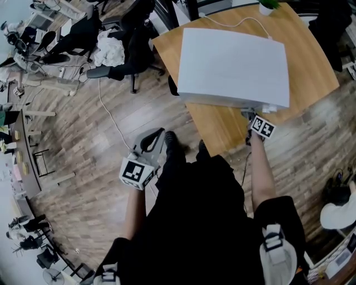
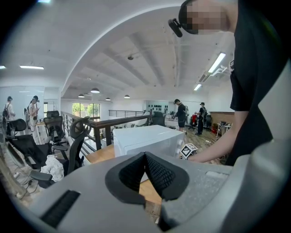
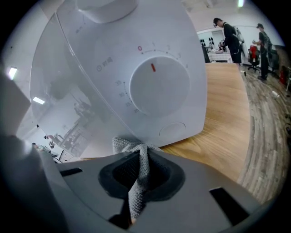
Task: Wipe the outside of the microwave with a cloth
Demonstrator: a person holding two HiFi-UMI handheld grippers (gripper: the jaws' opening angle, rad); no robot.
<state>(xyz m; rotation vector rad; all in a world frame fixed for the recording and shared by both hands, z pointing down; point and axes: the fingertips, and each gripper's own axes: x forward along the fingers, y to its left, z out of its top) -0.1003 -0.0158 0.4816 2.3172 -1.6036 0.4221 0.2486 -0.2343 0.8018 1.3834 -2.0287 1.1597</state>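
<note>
A white microwave [image 1: 232, 67] stands on a wooden table [image 1: 222, 128]. In the right gripper view its front [image 3: 118, 73] fills the frame, with a round dial [image 3: 159, 86] and glass door. My right gripper [image 3: 141, 157] is shut on a grey cloth [image 3: 136, 182], whose bunched top touches the microwave's lower front edge. The head view places that gripper [image 1: 253, 119] at the microwave's near right corner. My left gripper [image 1: 156, 139] hangs over the floor, left of the table, shut with nothing in it [image 2: 144, 157]. From it the microwave [image 2: 145, 141] shows beyond.
Office chairs [image 1: 119, 50] stand on the wood floor left of the table. A white cable [image 1: 239, 22] runs behind the microwave, near a small plant [image 1: 268, 5]. A railing [image 2: 104, 127] and several people stand in the background. My legs are close to the table edge.
</note>
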